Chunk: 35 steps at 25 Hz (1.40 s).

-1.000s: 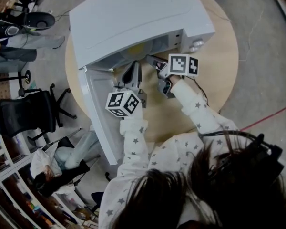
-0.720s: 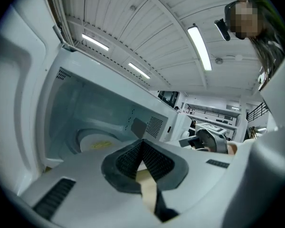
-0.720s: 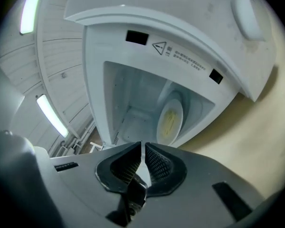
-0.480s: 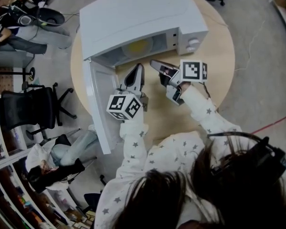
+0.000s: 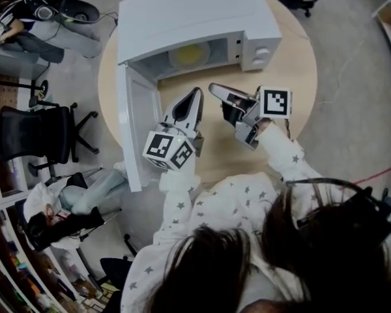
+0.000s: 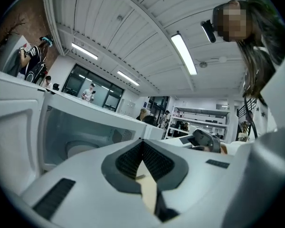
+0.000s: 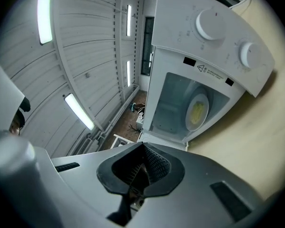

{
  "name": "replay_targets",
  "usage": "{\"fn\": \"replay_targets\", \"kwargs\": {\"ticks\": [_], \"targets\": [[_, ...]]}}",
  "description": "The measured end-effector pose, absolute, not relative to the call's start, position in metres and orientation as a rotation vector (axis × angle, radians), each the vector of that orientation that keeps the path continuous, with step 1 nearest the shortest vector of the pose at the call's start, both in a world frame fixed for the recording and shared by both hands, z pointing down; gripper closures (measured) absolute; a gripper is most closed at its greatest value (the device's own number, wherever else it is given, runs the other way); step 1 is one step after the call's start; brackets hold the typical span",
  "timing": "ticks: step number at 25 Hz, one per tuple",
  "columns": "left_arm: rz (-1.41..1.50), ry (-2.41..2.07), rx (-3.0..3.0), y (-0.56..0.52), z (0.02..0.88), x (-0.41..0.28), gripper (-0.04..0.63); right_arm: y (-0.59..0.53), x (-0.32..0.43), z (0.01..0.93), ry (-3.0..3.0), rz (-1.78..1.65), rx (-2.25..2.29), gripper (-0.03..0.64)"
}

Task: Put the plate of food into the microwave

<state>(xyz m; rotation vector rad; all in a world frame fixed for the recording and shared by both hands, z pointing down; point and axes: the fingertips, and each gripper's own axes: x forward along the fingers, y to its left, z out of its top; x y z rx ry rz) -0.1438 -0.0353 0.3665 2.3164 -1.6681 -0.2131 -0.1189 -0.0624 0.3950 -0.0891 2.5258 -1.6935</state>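
Note:
The white microwave (image 5: 195,12) stands open at the far side of the round wooden table (image 5: 293,90). A plate of yellow food (image 5: 189,55) lies inside its cavity. Its door (image 5: 135,135) hangs wide open to the left. My left gripper (image 5: 197,93) is shut and empty, pointing at the opening from a short way back. The right gripper (image 5: 213,88) is beside it, also shut with nothing held. In the right gripper view the plate (image 7: 198,110) shows in the cavity, beyond the closed tips (image 7: 143,146). In the left gripper view the cavity (image 6: 85,137) lies ahead of the closed tips (image 6: 142,141).
Two control knobs (image 7: 210,25) sit on the microwave's right panel. Off the table's left edge stand a black office chair (image 5: 26,135) and a seated person (image 5: 65,207). A red cable (image 5: 378,171) runs over the floor at right.
Both grippers have drawn back from the microwave's mouth toward me. The plate now shows plainly inside the cavity.

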Motion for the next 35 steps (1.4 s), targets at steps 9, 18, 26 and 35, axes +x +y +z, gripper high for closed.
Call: {"fn": "replay_targets", "kwargs": {"ticks": [9,18,26,35], "targets": [[-0.194,-1.635,2.361,-0.004,0.346,-0.118,0.594,-0.027,-0.097,0.376,2.435,-1.755,0.031,0.611],[-0.220,-1.668,2.368,0.007,0.337,-0.115,0.594,-0.018,-0.090,0.373,2.356,-1.776,0.048,0.611],[-0.227,-1.684,2.373,0.008,0.334,-0.109,0.594,-0.017,-0.087,0.374,2.382,-1.766,0.055,0.611],[-0.224,-1.686,2.379,0.010,0.331,-0.106,0.594,-0.015,-0.085,0.372,2.388,-1.757,0.055,0.611]]}}
